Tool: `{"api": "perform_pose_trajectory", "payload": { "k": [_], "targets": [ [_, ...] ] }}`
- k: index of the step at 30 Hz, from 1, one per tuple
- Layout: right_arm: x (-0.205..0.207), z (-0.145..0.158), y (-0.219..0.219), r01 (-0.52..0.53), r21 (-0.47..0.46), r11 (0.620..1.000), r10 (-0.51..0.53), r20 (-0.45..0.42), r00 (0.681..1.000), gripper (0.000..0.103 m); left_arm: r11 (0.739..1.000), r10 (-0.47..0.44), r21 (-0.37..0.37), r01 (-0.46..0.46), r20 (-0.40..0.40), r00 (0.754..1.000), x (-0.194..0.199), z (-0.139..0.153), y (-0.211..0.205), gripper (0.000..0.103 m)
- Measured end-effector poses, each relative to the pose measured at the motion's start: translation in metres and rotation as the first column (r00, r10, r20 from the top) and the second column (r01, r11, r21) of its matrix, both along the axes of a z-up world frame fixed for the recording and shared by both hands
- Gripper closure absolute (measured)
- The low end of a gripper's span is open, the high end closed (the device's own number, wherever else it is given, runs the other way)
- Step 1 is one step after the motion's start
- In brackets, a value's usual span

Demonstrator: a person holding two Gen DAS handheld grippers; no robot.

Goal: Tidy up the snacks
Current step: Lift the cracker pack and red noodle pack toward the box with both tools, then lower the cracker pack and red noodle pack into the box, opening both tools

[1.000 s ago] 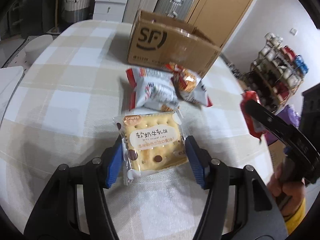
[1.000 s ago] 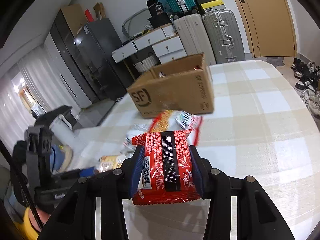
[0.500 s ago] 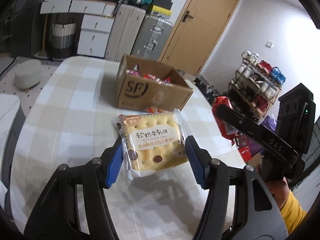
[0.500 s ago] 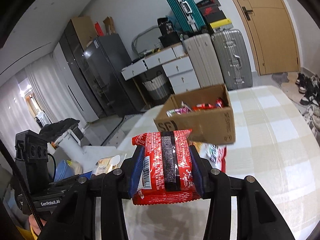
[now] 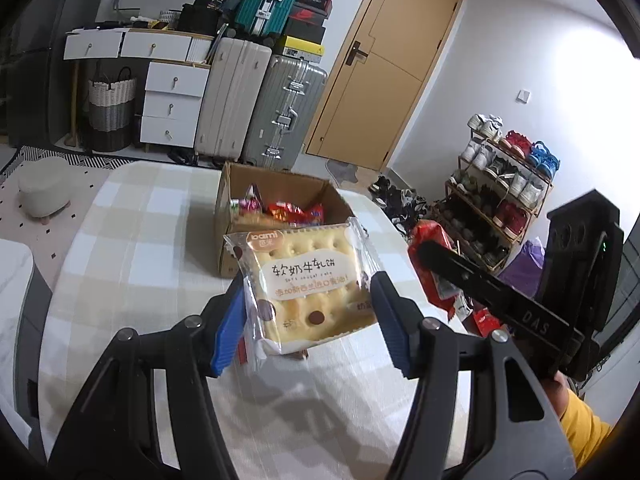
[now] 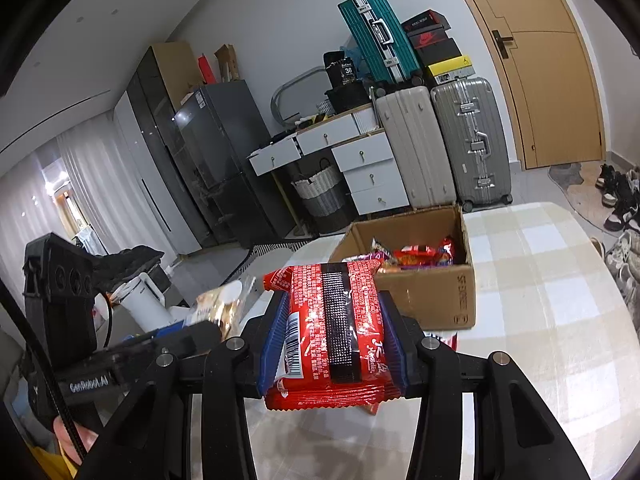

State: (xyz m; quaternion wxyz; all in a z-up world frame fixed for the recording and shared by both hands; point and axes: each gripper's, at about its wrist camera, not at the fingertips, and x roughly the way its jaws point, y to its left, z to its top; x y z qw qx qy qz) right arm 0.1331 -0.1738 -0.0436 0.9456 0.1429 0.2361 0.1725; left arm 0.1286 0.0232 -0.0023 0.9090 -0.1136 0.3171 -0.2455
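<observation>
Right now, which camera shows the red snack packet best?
The right wrist view: the red packet fills the centre, clamped in the right gripper, print and barcode visible. The left wrist view shows it only edge-on, partly hidden behind that gripper's finger.

Both wrist views face cardboard box (image 5: 276, 216), seemingly near.

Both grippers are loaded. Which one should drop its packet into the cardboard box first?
Probably left. The left gripper holds the cracker packet almost directly before the cardboard box. The right gripper, holding the red packet, sits off to the box's side.
</observation>
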Motion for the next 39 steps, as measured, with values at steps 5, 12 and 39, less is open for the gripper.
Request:
{"api": "perform_pose_trajectory", "payload": {
  "k": [5,12,39],
  "targets": [
    [0.006,0.006,-0.006,-0.004,0.005,1.000,0.004,0.015,1.000,0.058,1.000,0.007,0.009,-0.007,0.009,1.000,0.014,0.012,-0.006,0.046],
    [0.016,0.015,-0.016,-0.014,0.002,1.000,0.014,0.039,0.999,0.058,1.000,0.008,0.027,-0.008,0.006,1.000,0.039,0.021,-0.023,0.046],
    [0.137,0.059,-0.035,-0.074,-0.066,0.995,0.076,0.023,0.997,0.058,0.986,0.005,0.164,0.019,-0.142,0.990,0.221,-0.001,-0.100,0.046]
  ]
}}
